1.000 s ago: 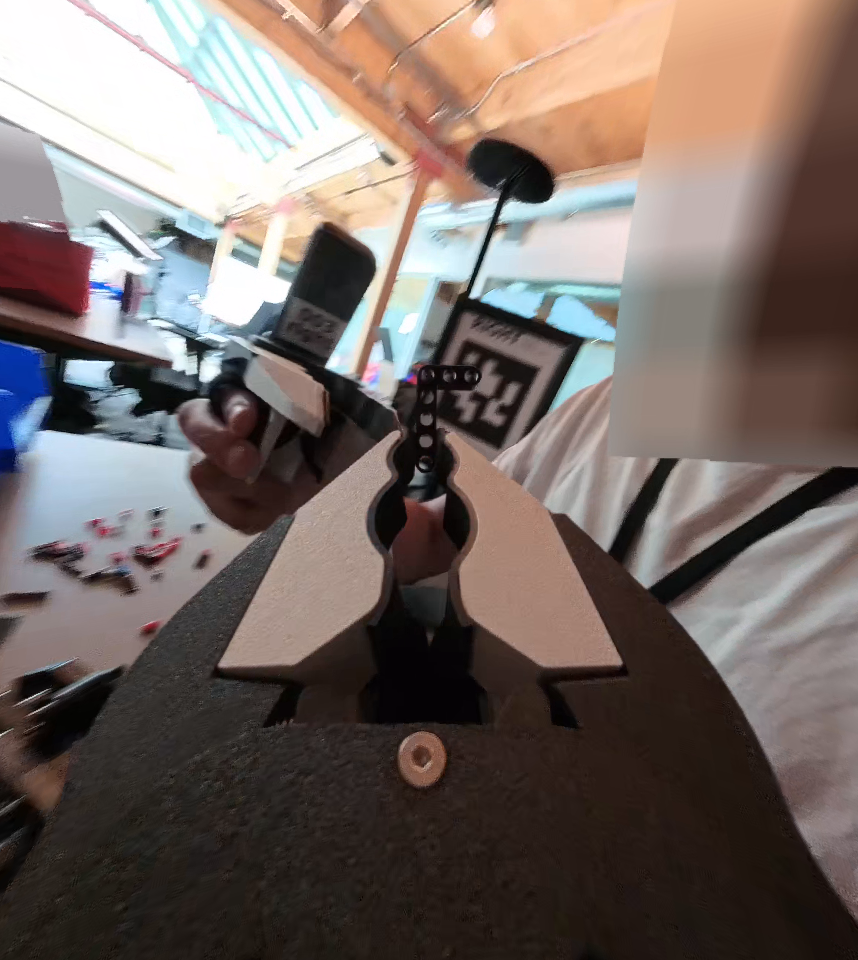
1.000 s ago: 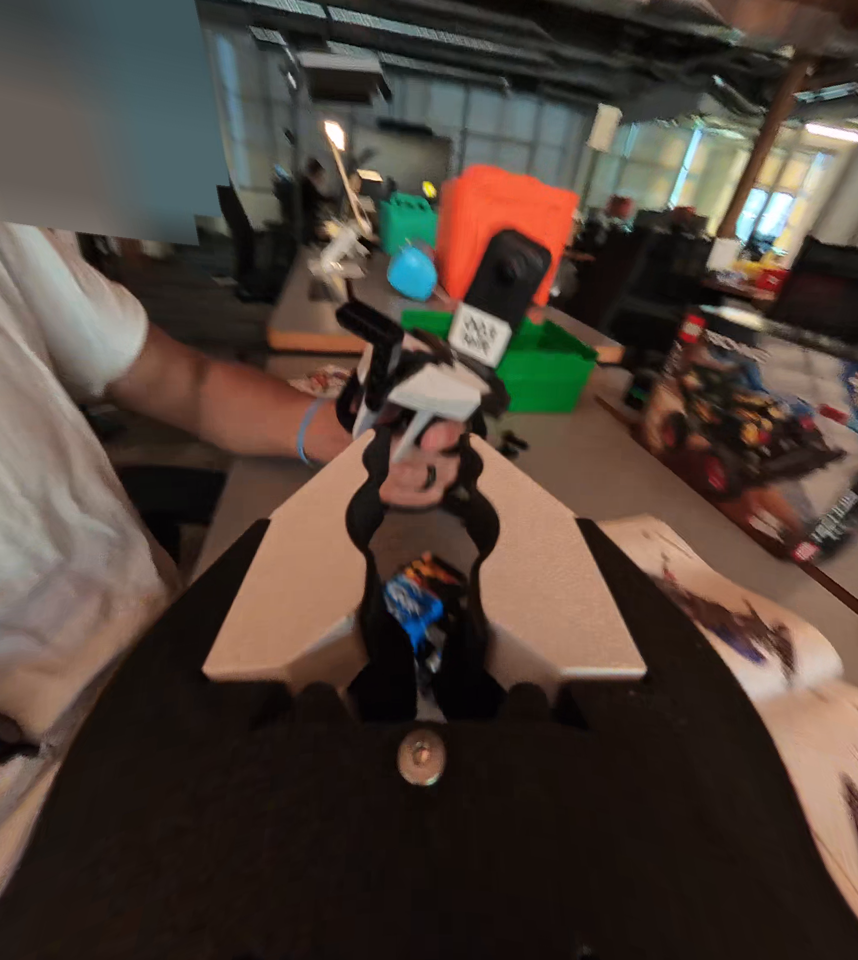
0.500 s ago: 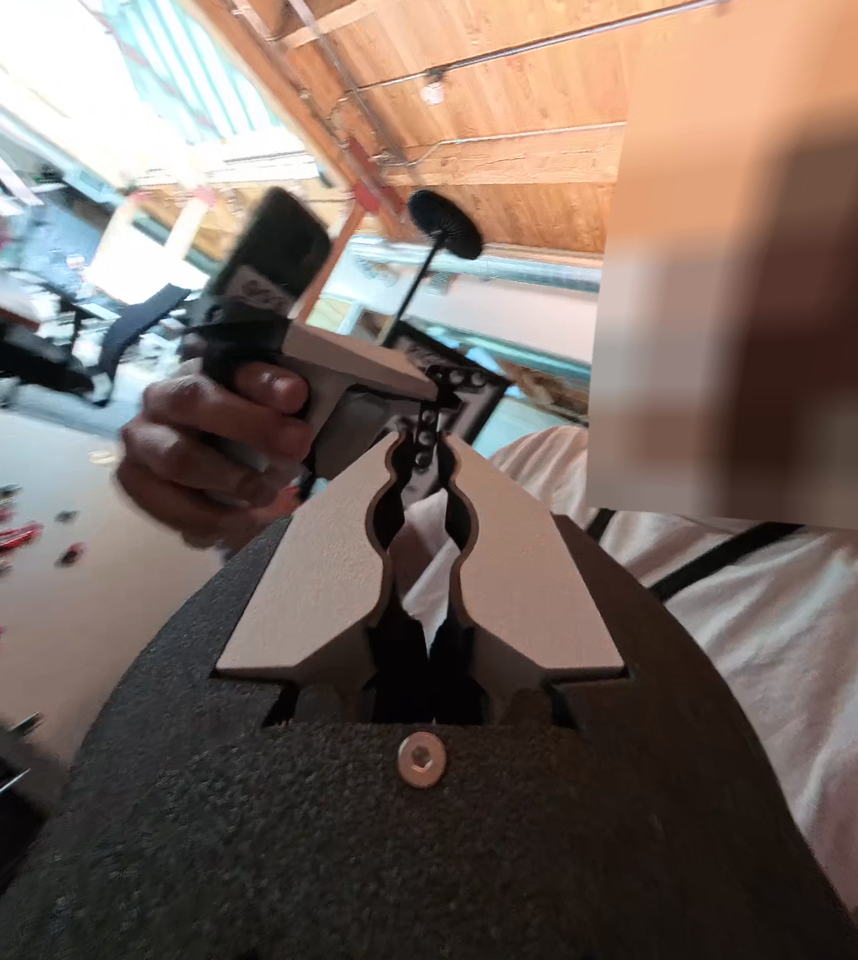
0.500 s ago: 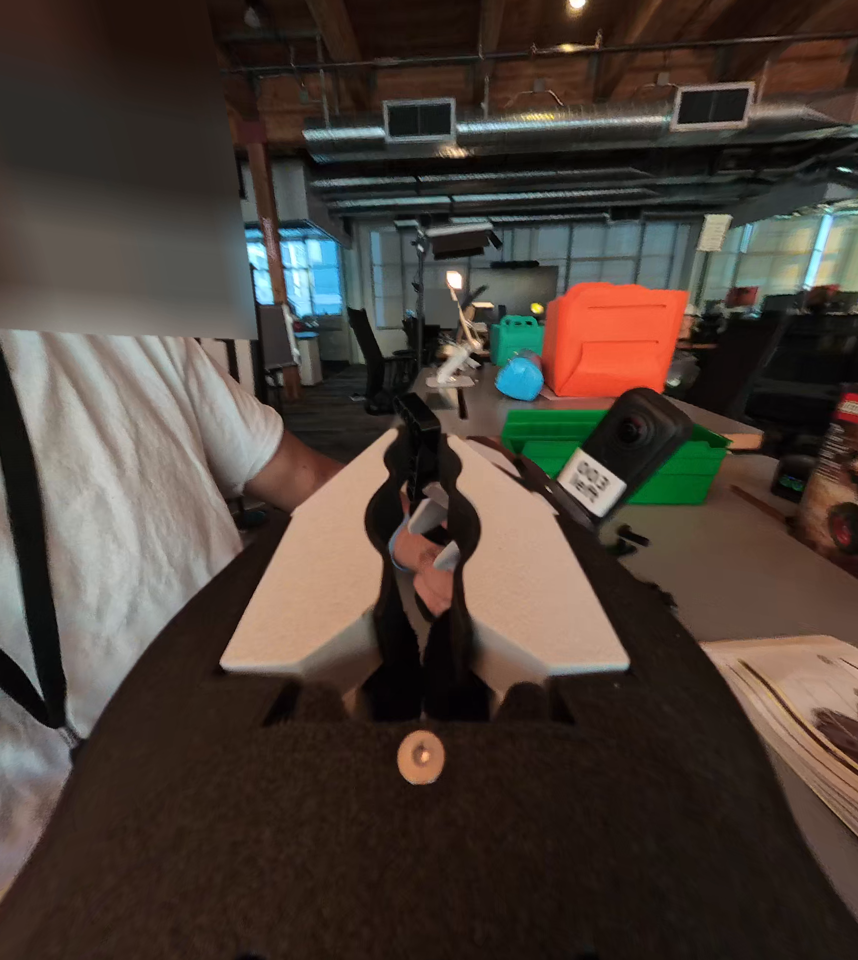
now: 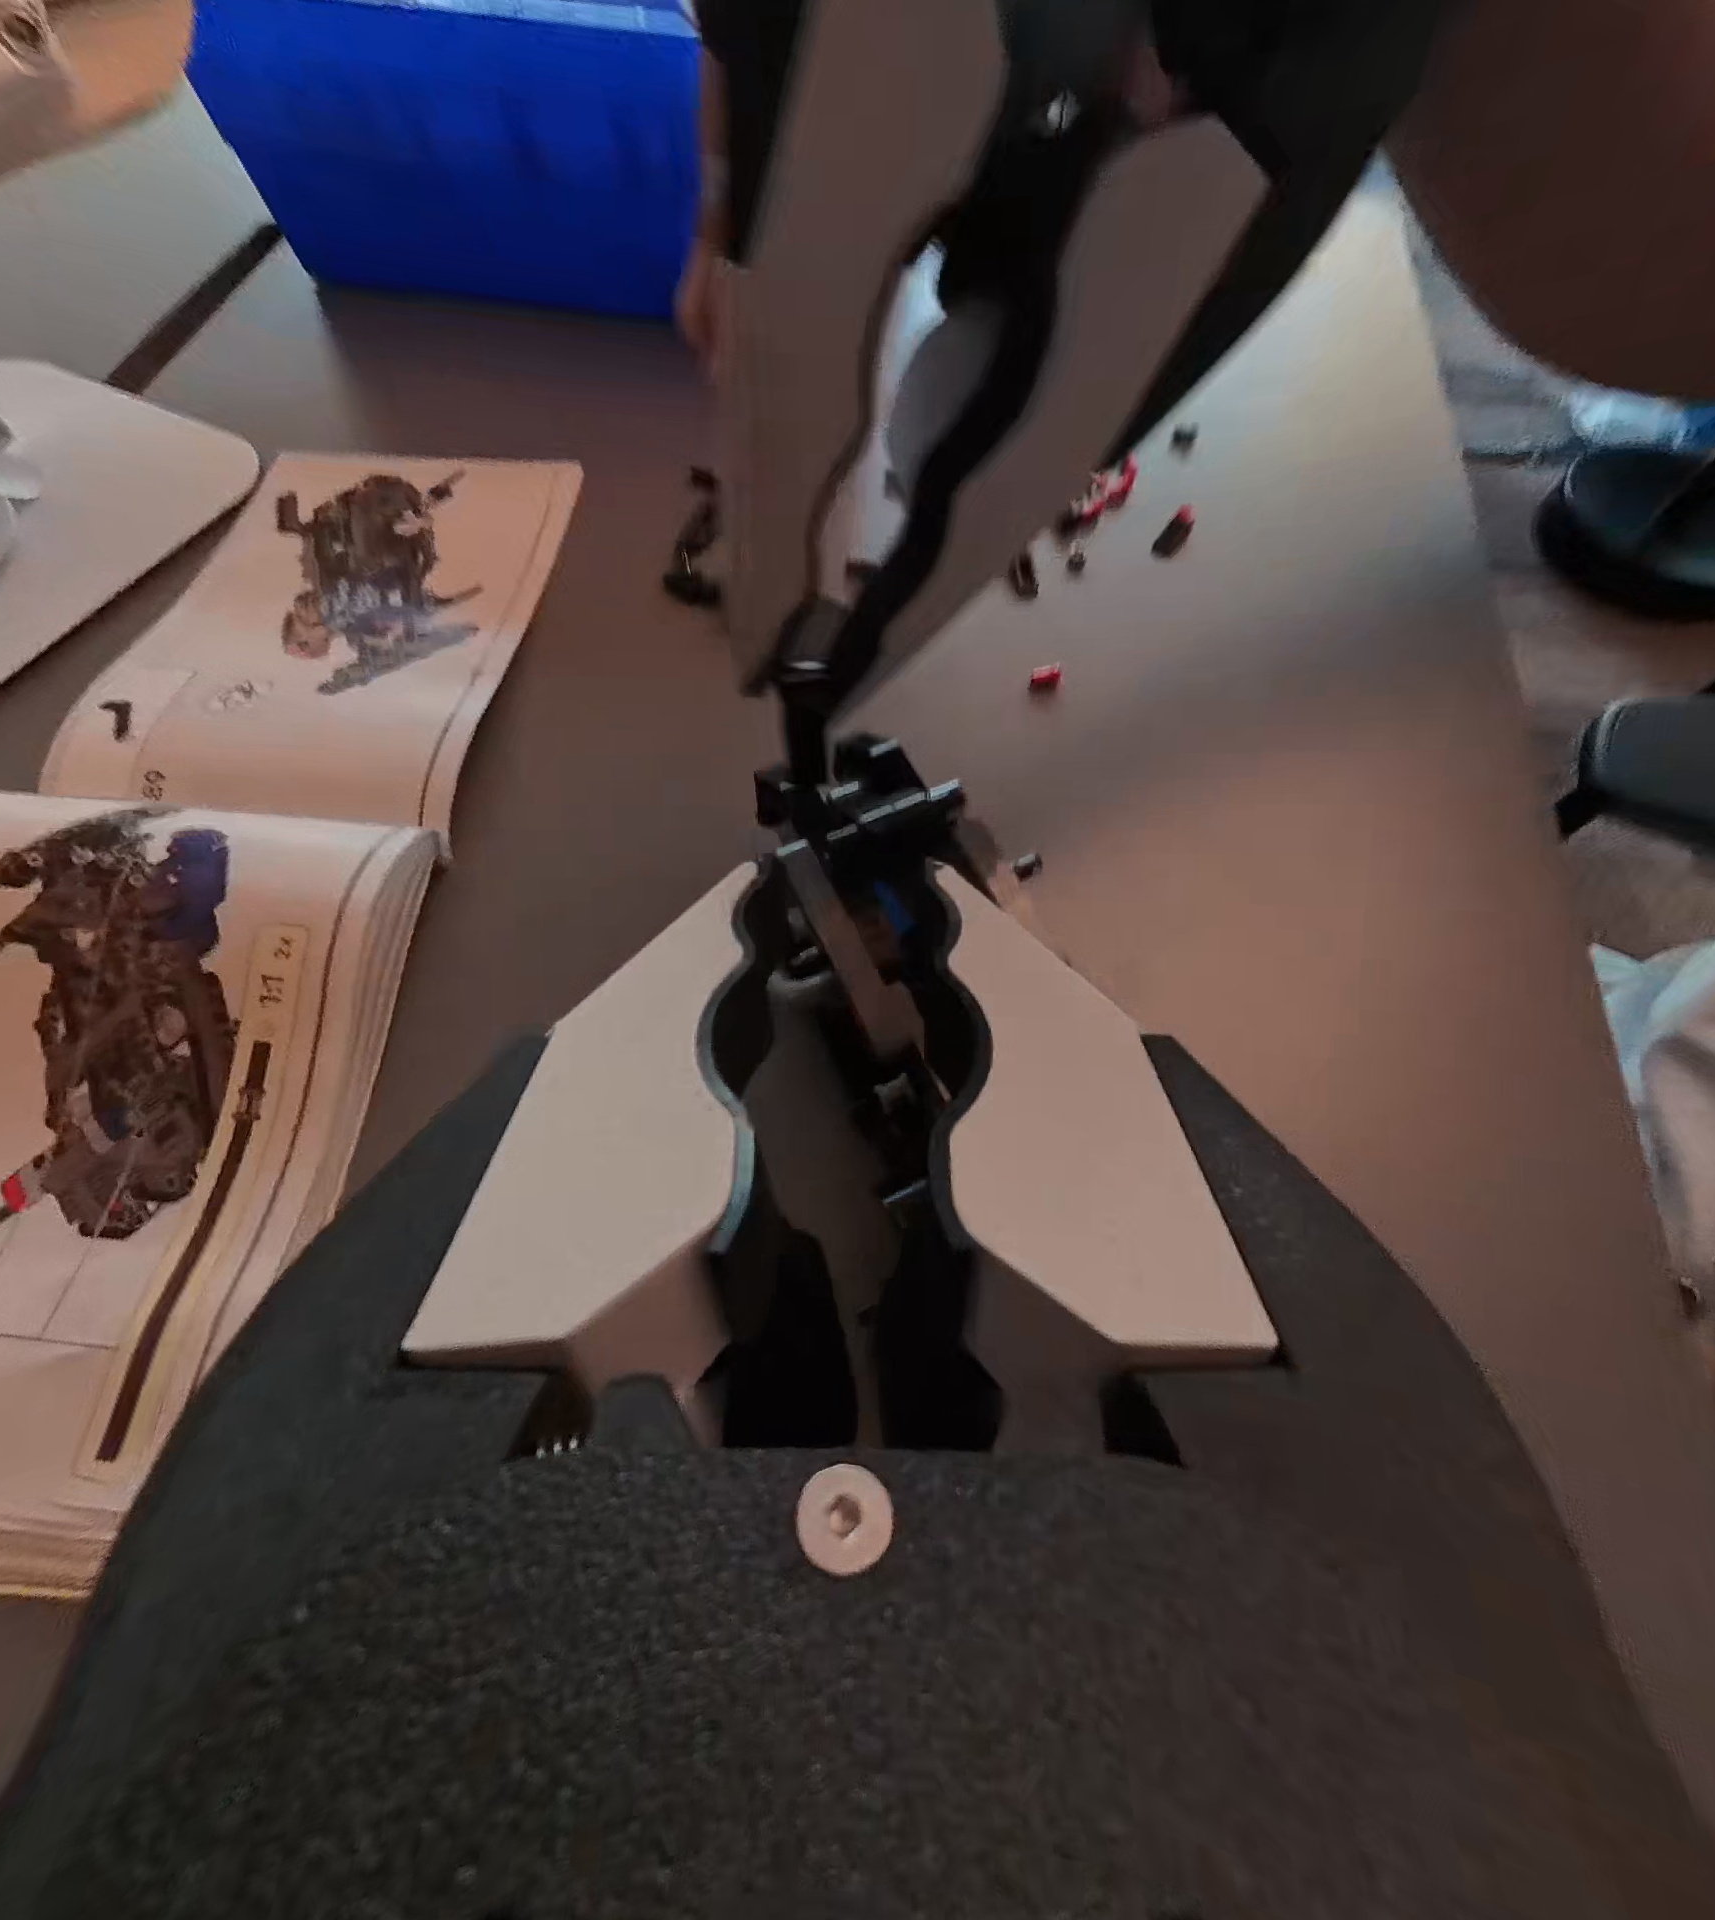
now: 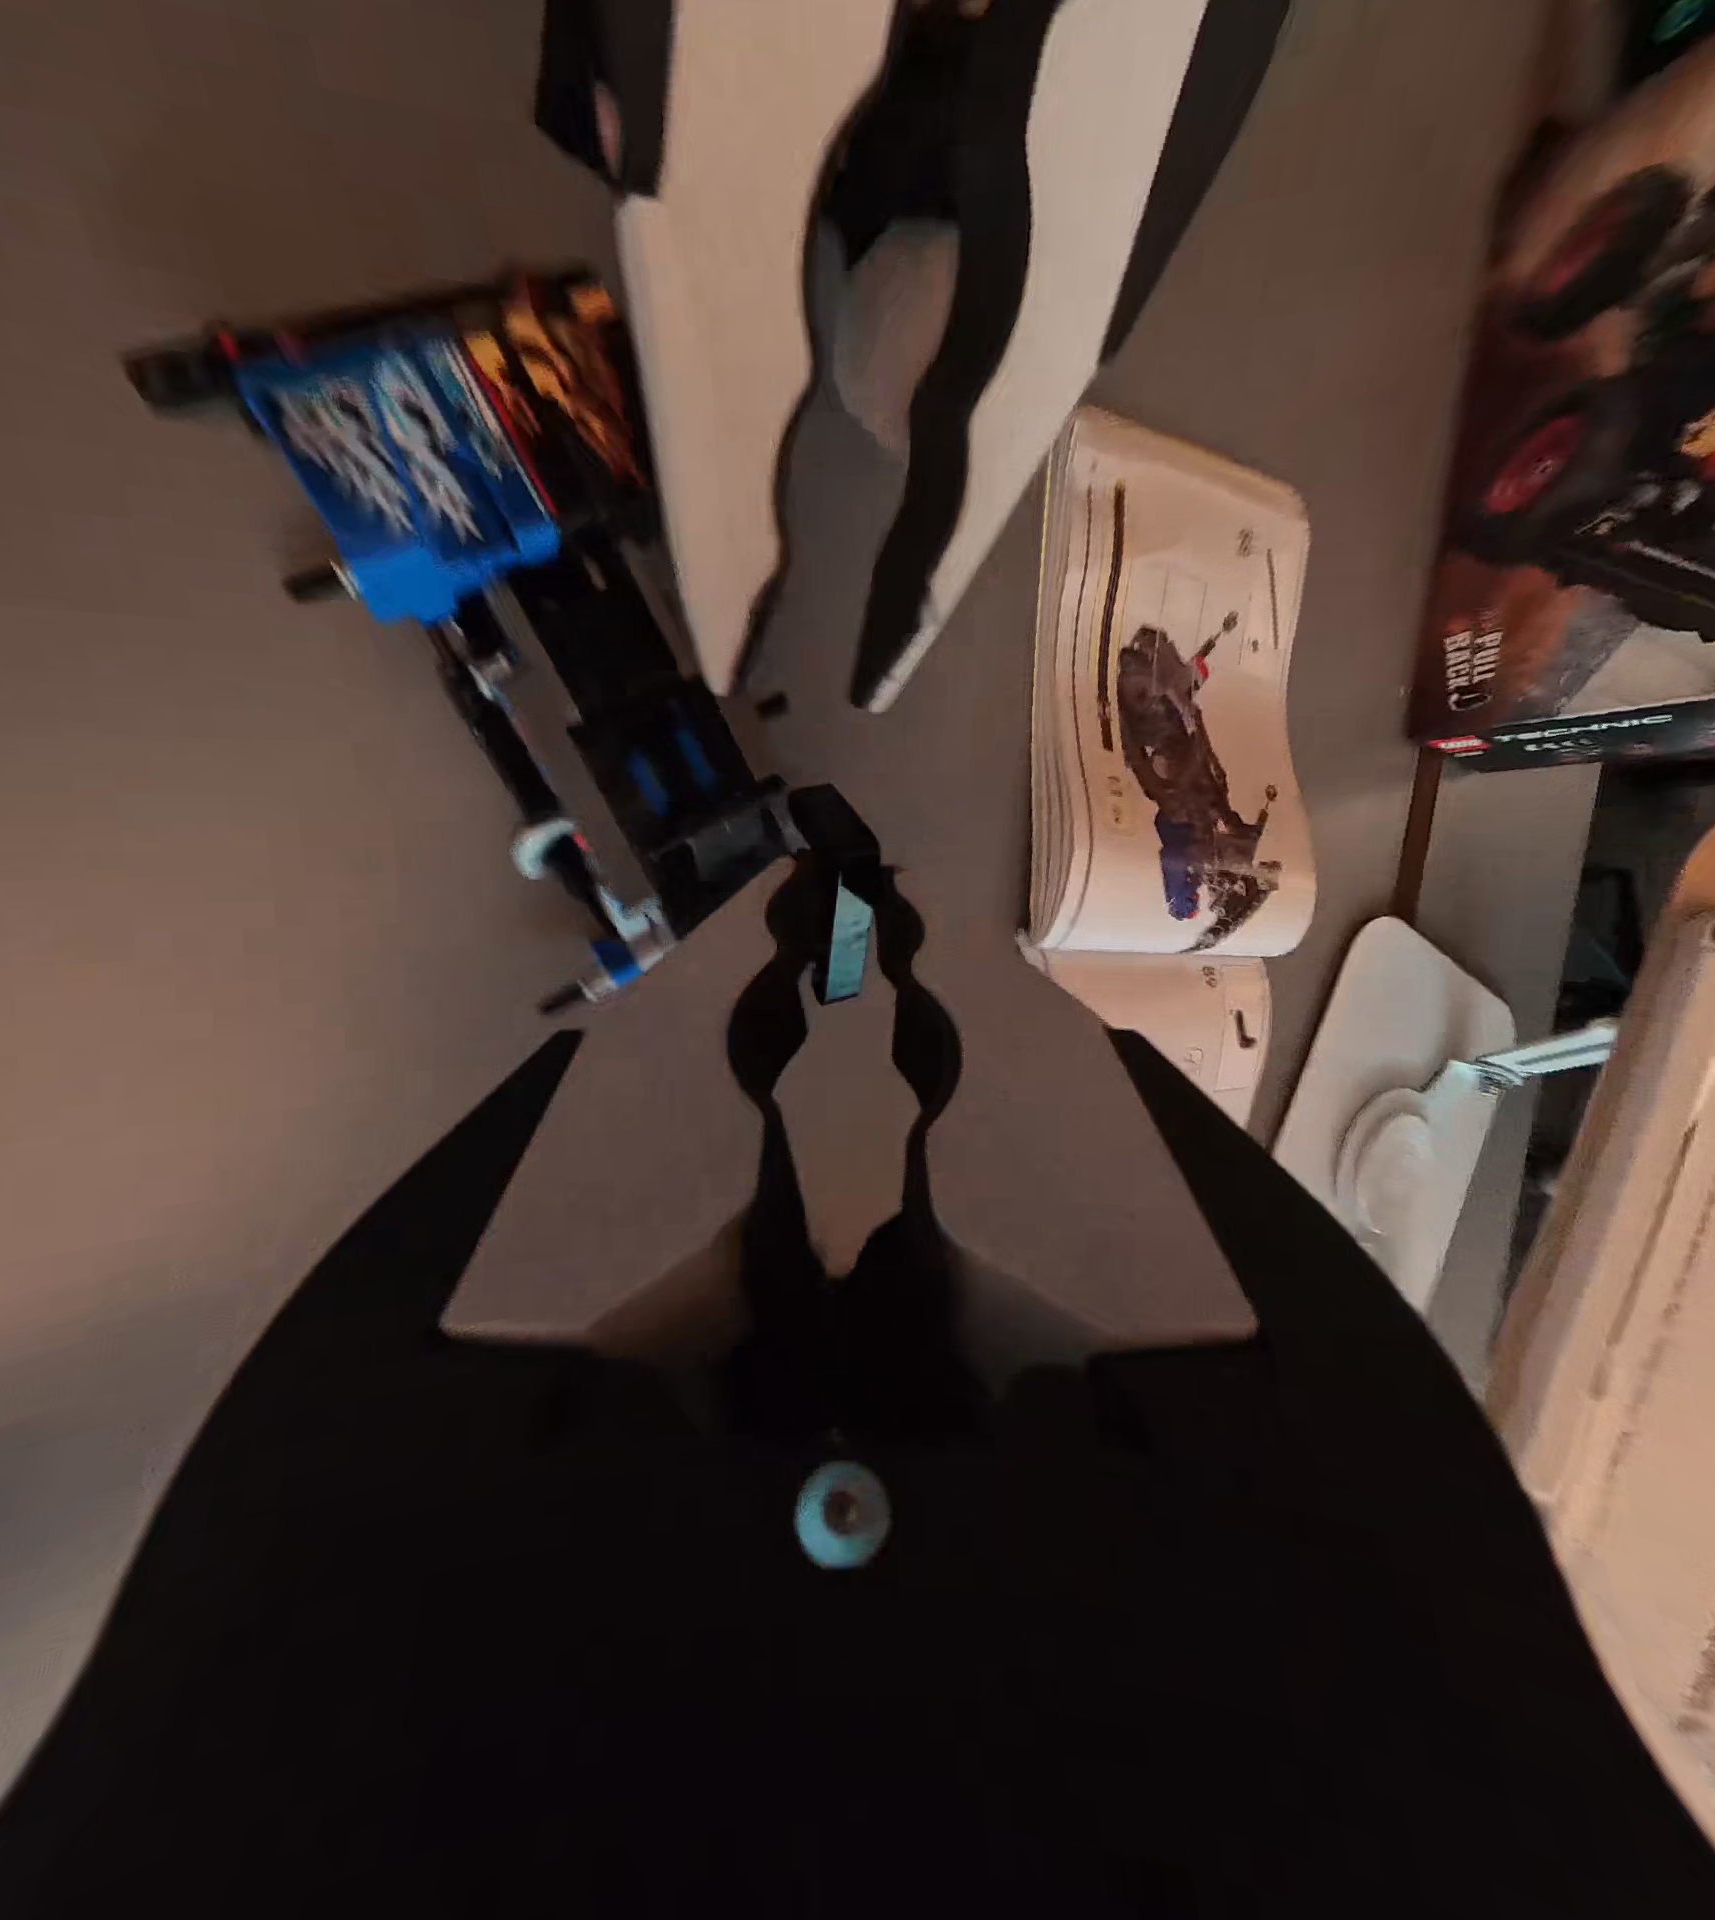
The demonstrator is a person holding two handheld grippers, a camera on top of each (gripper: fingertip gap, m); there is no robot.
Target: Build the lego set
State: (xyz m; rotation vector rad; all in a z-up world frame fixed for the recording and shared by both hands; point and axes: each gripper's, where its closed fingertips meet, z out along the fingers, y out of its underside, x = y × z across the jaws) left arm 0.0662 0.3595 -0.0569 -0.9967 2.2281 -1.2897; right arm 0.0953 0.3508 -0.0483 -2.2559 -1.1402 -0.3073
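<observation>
A part-built black and blue lego model lies on the grey table. My right gripper is shut on a thin black beam and holds its end against the near end of the model. In the left wrist view the right gripper comes down from above with the beam onto the model's black frame. My left gripper is open and hovers over the model, which shows through its gap. In the right wrist view the left gripper has bare table between its tips.
An open instruction booklet lies beside the model. A blue bin stands at the back. The set's box and a white stand base lie at the right. Small loose red and black pieces are scattered on the table. My two grippers' fingertips are within a few centimetres of each other.
The black beam passed from my left gripper to my right, which shut on it. My left jaws opened. Both grippers swung down from mid-air to the model on the table.
</observation>
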